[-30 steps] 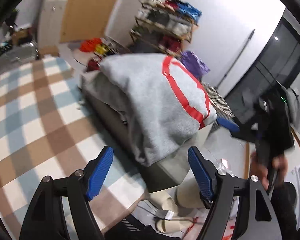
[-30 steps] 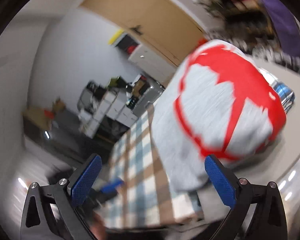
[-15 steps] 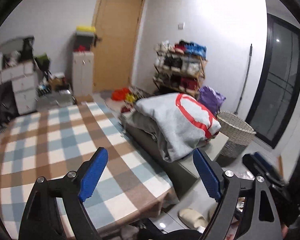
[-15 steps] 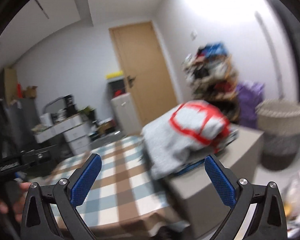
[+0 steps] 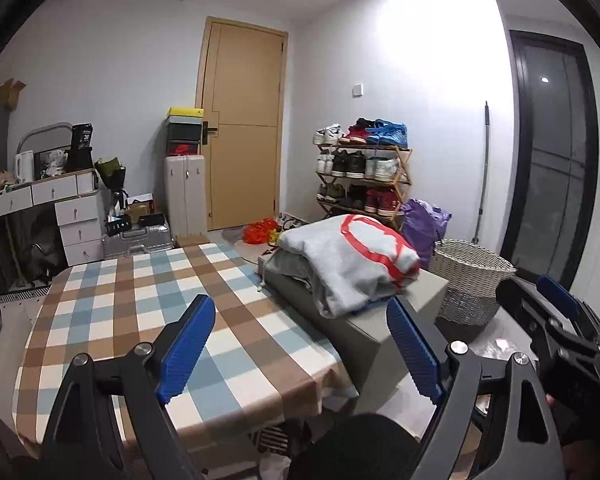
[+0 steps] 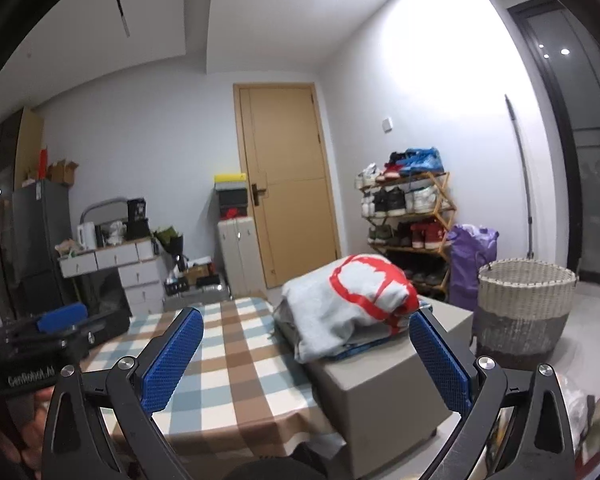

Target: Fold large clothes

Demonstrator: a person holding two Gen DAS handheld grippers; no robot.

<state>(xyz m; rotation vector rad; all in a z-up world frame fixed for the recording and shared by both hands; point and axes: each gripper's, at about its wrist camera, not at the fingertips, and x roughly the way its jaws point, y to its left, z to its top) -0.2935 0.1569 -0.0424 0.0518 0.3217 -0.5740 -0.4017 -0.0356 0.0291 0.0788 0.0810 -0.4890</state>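
A: How do the jaws stand?

B: Both wide, nothing between them. The left gripper (image 5: 300, 356) has just been opening a little further, its blue pads spread over the near edge of the checked tablecloth (image 5: 148, 300). The right gripper (image 6: 306, 358) is spread just as wide and empty too, out past the table's near right corner.

A: And the clothes?

B: Not on the table, which shows only its cloth. A grey sweatshirt with red print (image 5: 352, 256) lies folded on top of a small stack on the grey box (image 5: 380, 332) just beside the table's right edge. Something darker grey sits under it, and a strip of blue shows at the bottom of the stack in the right wrist view.

A: How would that top piece handle?

B: Soft and thick, I'd judge, fairly light for its bulk, and limp: it will sag and unfold as soon as it's lifted. No risk of breaking, but a pinch through one layer could leave the rest trailing.

A: Where to take hold?

B: Probably at the folded edge hanging over the box's near side, one gripper towards each end, so it comes away level from the pile. The wicker basket (image 6: 524, 312) stands well clear beyond the box.
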